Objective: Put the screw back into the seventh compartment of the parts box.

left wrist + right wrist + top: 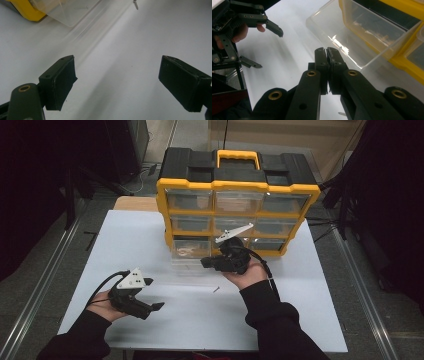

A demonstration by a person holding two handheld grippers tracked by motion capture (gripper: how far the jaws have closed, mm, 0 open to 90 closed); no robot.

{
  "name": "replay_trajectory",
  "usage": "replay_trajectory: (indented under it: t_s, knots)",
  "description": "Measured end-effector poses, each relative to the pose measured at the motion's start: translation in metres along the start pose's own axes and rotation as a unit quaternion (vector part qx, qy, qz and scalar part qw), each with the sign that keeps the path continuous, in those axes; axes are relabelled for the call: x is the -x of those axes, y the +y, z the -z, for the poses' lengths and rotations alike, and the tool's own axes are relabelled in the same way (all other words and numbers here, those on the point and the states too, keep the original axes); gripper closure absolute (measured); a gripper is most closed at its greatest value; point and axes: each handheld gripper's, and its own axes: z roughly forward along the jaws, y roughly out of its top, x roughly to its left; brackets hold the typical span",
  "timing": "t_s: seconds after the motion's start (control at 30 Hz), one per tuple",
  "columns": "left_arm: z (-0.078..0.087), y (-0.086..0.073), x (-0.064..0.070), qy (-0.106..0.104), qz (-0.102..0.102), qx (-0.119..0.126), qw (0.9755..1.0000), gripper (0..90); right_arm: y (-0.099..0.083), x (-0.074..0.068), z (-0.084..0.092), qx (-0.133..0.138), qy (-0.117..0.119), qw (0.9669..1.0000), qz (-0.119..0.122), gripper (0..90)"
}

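Note:
A yellow and black organizer (239, 185) with clear drawers stands at the back of the white table (150, 235). Its bottom-left clear drawer (186, 254) is pulled out, with some small pale parts inside. My right gripper (204, 263) is held just right of that drawer, pointing left. In the right gripper view its jaws (326, 52) are shut with nothing visible between them, close to the drawer's (337, 35) front wall. My left gripper (154, 294) rests low at the front left, jaws wide open and empty (122, 82). A small screw (216, 289) lies on the table between the two hands.
The screw (135, 4) and the drawer's corner (67, 12) show far ahead of the left jaws. The left gripper (270, 48) appears at the upper left of the right gripper view. White tabletop spreads in front of the organizer; dark floor and rails flank the table.

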Motion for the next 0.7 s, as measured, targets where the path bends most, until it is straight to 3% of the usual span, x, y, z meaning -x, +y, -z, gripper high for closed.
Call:
replay_trajectory:
  t_s: [0.37, 0.57, 0.7]
  knots:
    - [-0.001, 0.0, 0.0, -0.007, -0.002, 0.001, 1.0, 14.0, 0.011, -0.001, 0.002, 0.009, 0.002, 1.0, 0.004, 89.2]
    - [0.005, -0.001, -0.001, -0.019, 0.016, 0.026, 0.9994, 14.0, 0.017, 0.0, 0.001, 0.016, 0.004, 0.9998, 0.011, 89.3]
    - [0.004, -0.003, -0.001, -0.001, 0.014, 0.016, 0.9998, 14.0, 0.022, 0.002, 0.001, 0.019, 0.003, 0.9997, 0.014, 89.3]
